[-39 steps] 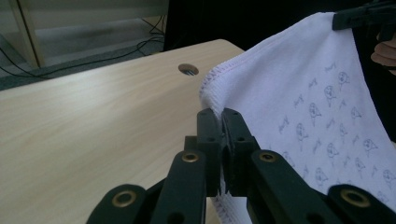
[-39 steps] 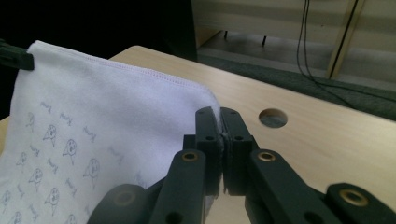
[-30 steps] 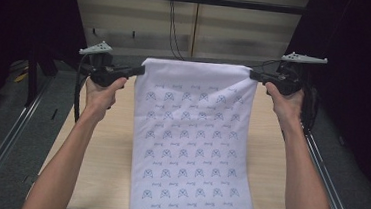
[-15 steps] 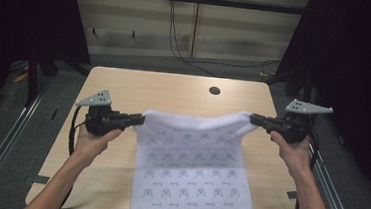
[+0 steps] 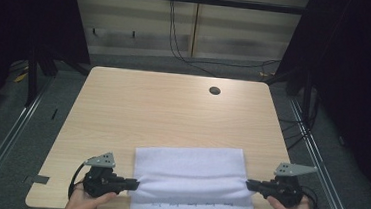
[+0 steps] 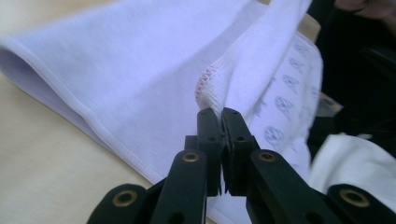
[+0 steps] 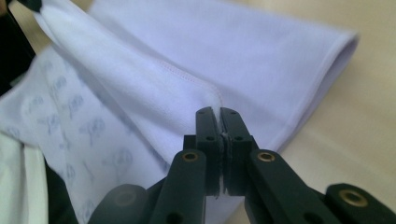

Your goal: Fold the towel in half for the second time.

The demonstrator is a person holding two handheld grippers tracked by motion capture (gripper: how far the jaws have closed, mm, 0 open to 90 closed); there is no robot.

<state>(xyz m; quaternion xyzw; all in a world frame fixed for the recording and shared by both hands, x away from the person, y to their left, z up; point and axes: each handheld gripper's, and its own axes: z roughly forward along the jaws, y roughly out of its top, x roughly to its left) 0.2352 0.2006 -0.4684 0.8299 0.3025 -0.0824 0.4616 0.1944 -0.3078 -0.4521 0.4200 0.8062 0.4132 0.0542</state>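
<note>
A white cloth [image 5: 190, 172] with a pale blue printed pattern lies folded over at the near edge of the wooden table [image 5: 173, 108]; its plain side faces up and the printed part hangs off the front. My left gripper [image 5: 134, 184] is shut on the cloth's left corner, whose stitched hem [image 6: 205, 79] sits pinched between the jaws. At the other end my right gripper [image 5: 248, 184] is shut on the right corner [image 7: 212, 100]. Both grippers are low, near the tabletop, with the cloth [image 6: 140, 60] stretched between them and its fold [image 7: 327, 60] resting on the wood.
A round cable hole [image 5: 214, 91] sits in the table's far right part. Metal rails [image 5: 5, 135] run along both sides of the table on the grey floor. Cables [image 5: 178, 39] hang against the back wall. Dark curtains flank the space.
Both grippers came down and toward me, from holding the cloth high over the far table to low at the near edge. The cloth's upper part now lies folded on the table.
</note>
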